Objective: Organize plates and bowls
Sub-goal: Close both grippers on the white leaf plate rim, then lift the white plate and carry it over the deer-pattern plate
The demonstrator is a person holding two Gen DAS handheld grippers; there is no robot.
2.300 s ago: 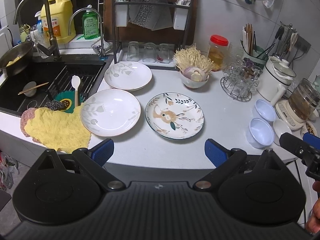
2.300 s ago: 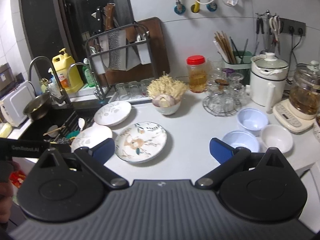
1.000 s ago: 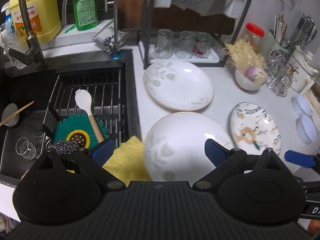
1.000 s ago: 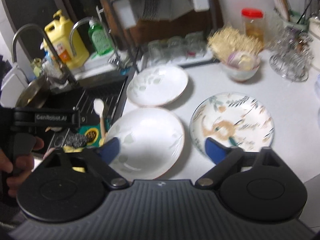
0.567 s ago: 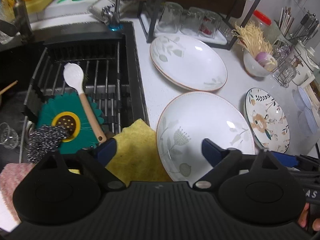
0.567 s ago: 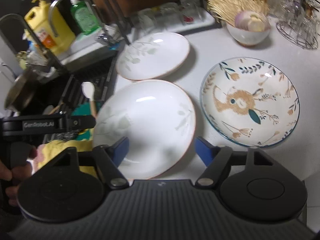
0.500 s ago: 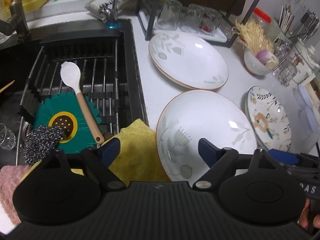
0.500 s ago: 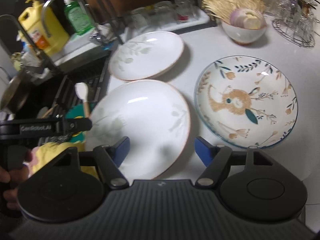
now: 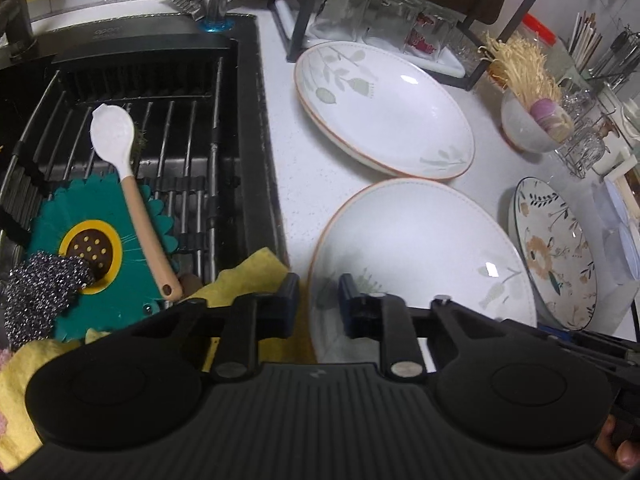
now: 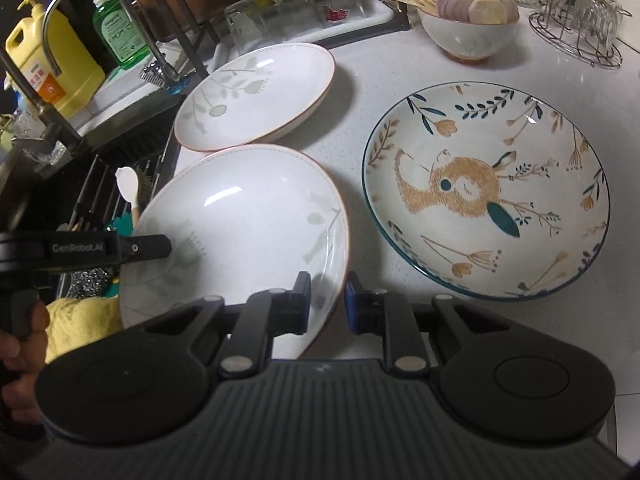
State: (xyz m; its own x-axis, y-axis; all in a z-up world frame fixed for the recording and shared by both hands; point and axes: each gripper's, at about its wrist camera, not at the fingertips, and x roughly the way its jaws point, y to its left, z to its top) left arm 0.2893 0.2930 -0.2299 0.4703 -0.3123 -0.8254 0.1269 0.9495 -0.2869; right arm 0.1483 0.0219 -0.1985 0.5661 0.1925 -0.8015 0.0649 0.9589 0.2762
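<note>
The near plate (image 9: pixel 424 256) is being flanked by the sink rack (image 9: pixel 168 136) on the left and the patterned plate (image 9: pixel 554 252) on the right; another plate (image 9: pixel 384 110) is lying behind it.

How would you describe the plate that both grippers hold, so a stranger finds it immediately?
Start at the black sink; on the white counter beside it lie two white plates. It is the nearer plate, its rim between the fingers of the left gripper and right gripper.
</note>
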